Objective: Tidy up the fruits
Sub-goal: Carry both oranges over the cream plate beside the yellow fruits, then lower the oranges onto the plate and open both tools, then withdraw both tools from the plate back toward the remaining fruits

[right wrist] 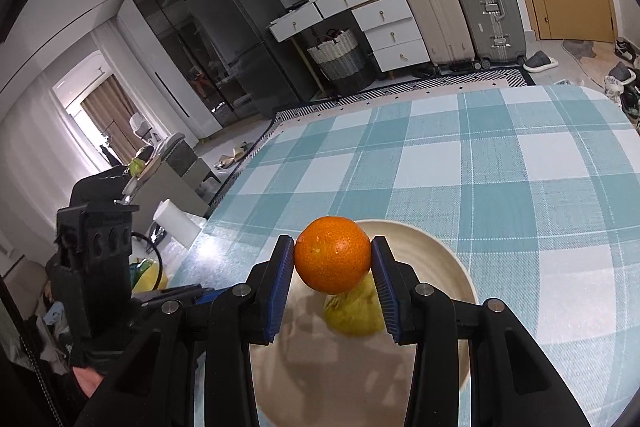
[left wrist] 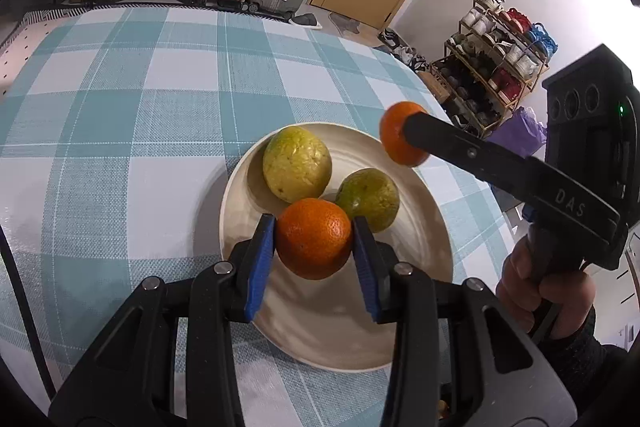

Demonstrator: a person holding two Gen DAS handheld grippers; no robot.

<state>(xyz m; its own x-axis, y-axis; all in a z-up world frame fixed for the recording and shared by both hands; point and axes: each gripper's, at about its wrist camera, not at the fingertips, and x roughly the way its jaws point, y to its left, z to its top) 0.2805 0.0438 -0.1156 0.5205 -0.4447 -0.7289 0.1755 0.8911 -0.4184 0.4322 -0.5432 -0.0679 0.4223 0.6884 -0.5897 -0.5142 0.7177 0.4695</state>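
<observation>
On the left, an orange is clamped between the blue pads of the left gripper and is held over the near part of the cream plate, which rests on the checked tablecloth. Behind it two yellow-green fruits lie on the plate, one at the back and one to the right, close together. Further right, a second orange is gripped at its sides by the right gripper, above the plate's far rim (a person's hand is seen on that handle). Each orange is best lowered into a bare patch of the plate, not onto the fruits already there, and released only once it is seated, since round fruit can be expected to roll. In the right wrist view only one green fruit is visible, partly hidden under the held orange, and how high either orange hangs cannot be told.
</observation>
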